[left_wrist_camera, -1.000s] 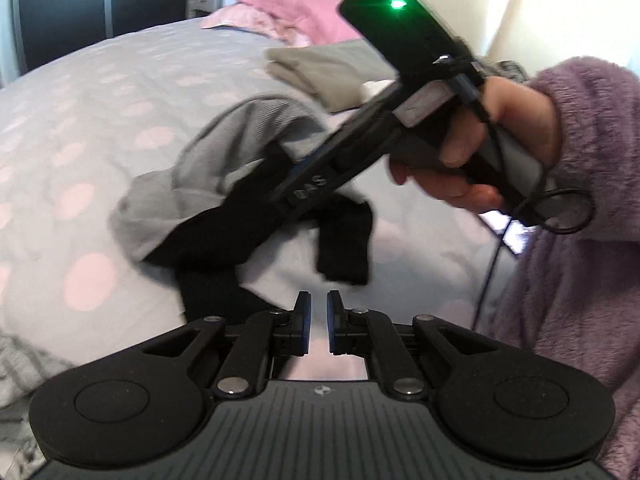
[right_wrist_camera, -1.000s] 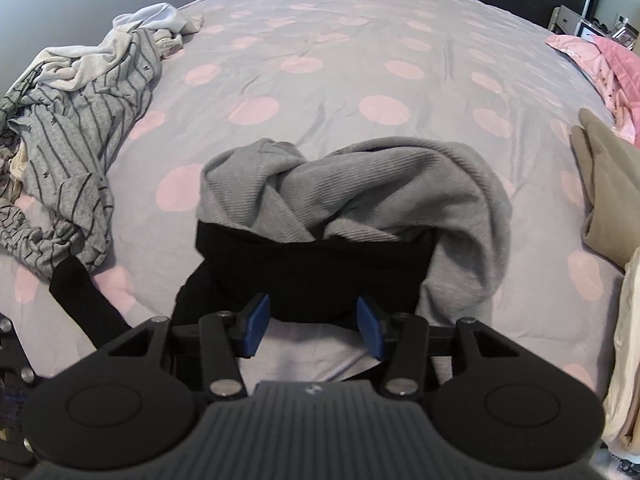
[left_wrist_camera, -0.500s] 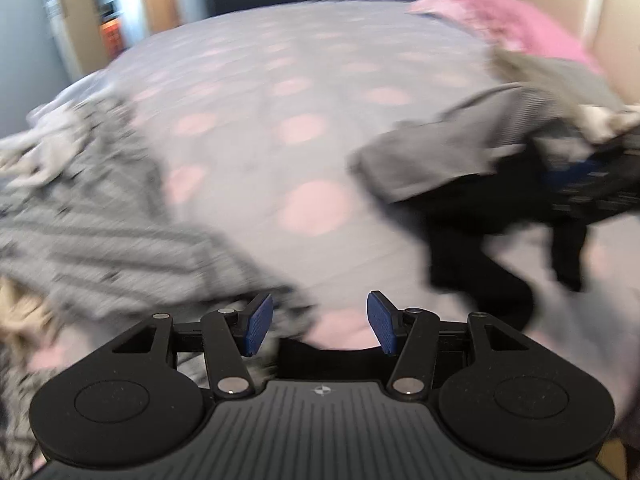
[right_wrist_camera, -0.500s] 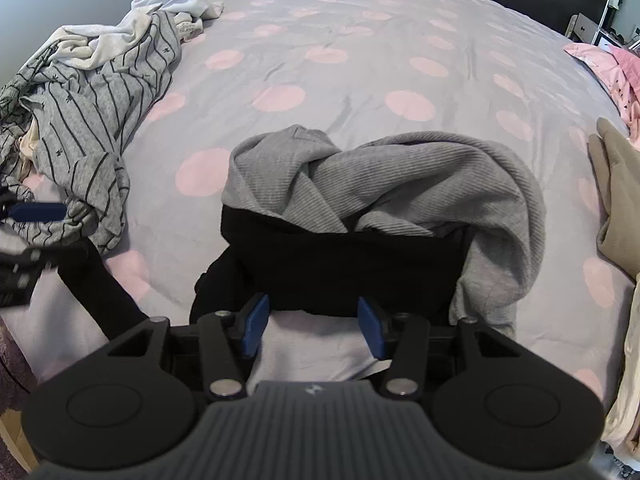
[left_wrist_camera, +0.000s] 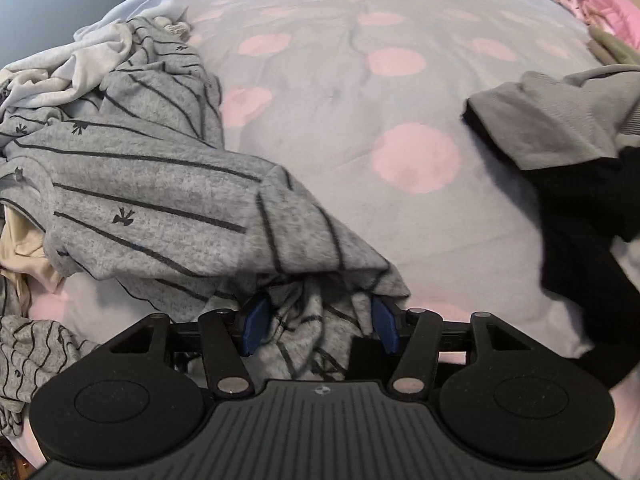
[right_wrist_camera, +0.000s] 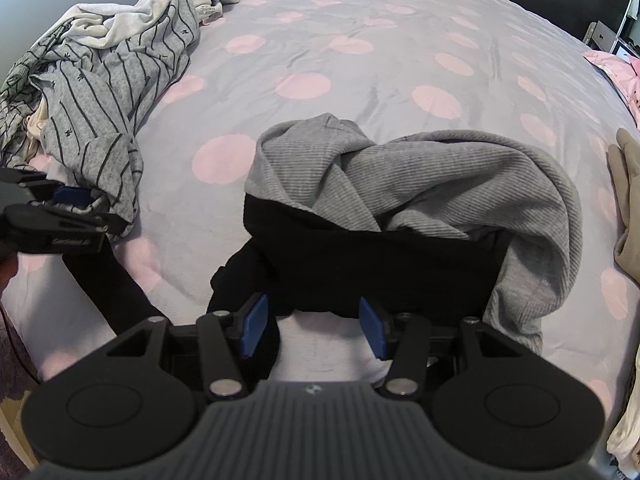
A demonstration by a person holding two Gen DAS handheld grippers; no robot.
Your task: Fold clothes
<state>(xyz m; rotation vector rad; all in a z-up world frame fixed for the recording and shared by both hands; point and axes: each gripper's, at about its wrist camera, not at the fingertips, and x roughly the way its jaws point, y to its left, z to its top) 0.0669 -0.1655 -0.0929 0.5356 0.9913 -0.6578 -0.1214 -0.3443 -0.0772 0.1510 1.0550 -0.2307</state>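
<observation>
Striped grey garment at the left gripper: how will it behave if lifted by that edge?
Likely floppy: the striped grey garment lies crumpled in soft folds. It probably drags the white garment tangled on it. The left gripper is open around a bunched fold, so grip may slip.

Bed (right_wrist_camera: 360, 92): grey cover with pink dots. Lying on it: a striped grey garment (left_wrist_camera: 132, 200) heaped with a white garment (right_wrist_camera: 120, 20) at the left; a grey ribbed garment (right_wrist_camera: 440, 184) over a black garment (right_wrist_camera: 380, 268) in the middle; a beige garment (right_wrist_camera: 628, 208) at the right edge.
</observation>
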